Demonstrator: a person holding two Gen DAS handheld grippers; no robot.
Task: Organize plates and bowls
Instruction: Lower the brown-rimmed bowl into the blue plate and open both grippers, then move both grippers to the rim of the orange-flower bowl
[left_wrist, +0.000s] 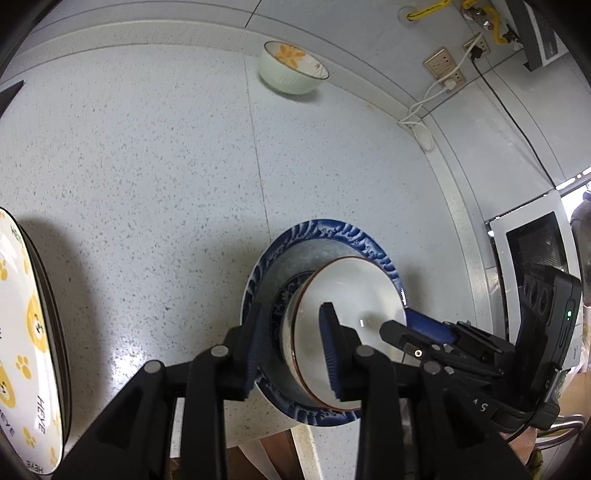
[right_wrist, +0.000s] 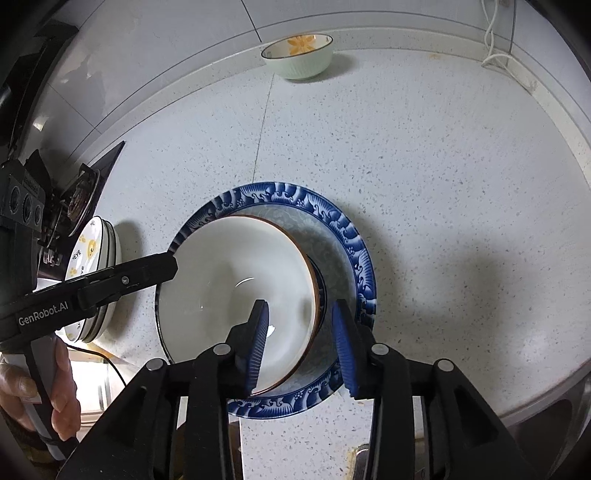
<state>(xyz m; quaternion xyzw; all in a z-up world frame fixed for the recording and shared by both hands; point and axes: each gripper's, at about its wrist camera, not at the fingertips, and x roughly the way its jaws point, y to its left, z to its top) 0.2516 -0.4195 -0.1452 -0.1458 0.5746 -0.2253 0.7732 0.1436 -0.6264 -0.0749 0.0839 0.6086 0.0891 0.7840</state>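
Note:
A white bowl with a brown rim sits in a blue-patterned plate on the speckled counter. My left gripper is open, its pads standing astride the bowl's left wall with gaps on both sides. My right gripper is open too, straddling the right wall of the bowl, and the plate shows around it. From the left, a finger of the left gripper reaches the bowl's rim. A pale green bowl with an orange flower stands at the back.
A stack of plates with yellow bear prints lies left of the blue plate, next to a stove. Wall sockets with cables and a white appliance are on the right. The counter's front edge runs just below the plate. A hand holds the left gripper's handle.

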